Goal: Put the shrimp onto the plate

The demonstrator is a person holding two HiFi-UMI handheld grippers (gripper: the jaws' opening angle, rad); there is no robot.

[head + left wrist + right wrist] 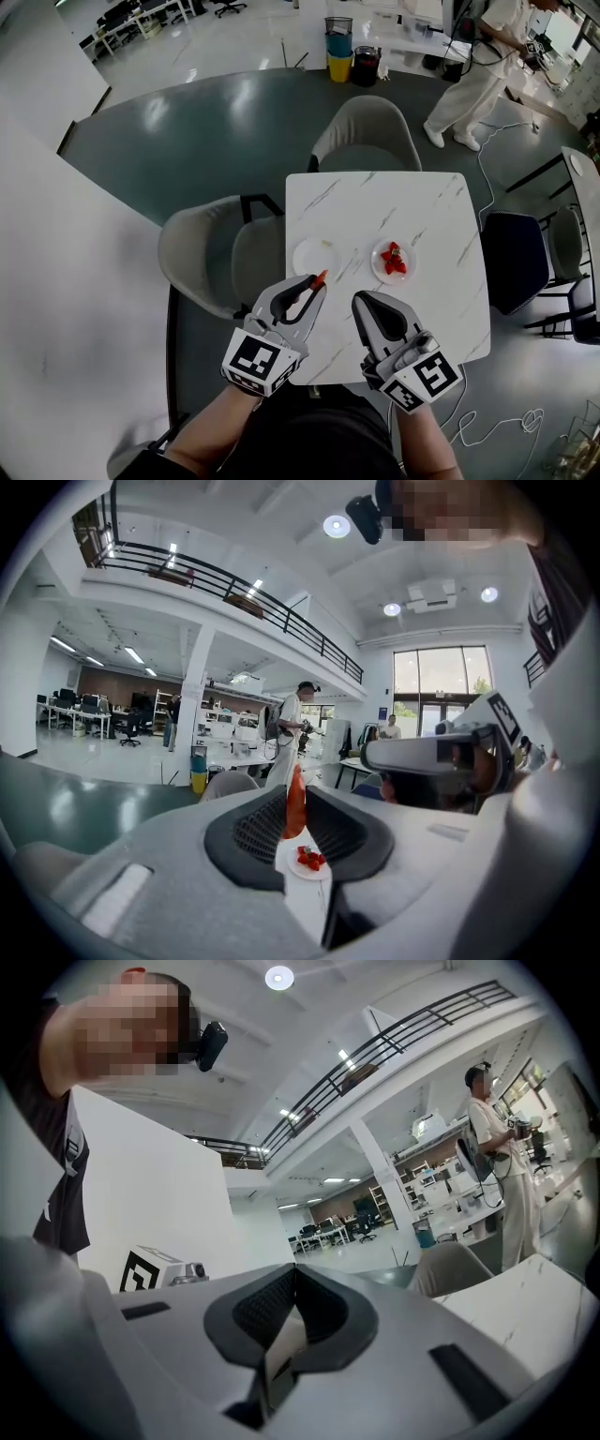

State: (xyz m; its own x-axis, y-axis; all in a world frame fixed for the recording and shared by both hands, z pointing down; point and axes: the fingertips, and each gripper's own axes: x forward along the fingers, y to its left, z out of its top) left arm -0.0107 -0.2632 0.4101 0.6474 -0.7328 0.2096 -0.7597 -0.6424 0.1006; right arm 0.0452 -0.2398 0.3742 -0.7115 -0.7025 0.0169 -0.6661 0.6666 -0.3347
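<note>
An orange-red shrimp (320, 277) is pinched at the tips of my left gripper (314, 284), which hangs over the table's near left part, just short of an empty white plate (314, 255). In the left gripper view the shrimp (295, 806) stands upright between the dark pads of that gripper (296, 794). A second white plate (394, 262) to the right holds several red shrimp (395, 259); it also shows below the jaws as a plate with shrimp (310, 860). My right gripper (360, 300) is shut with nothing in it, near the front edge, and shows as a closed gripper (293, 1277).
The white marble table (412, 211) has grey chairs at its far side (366, 131) and left side (211, 253), and a dark blue chair (514, 258) at the right. A person in white (483, 70) stands far behind. A cable (502, 427) lies on the floor.
</note>
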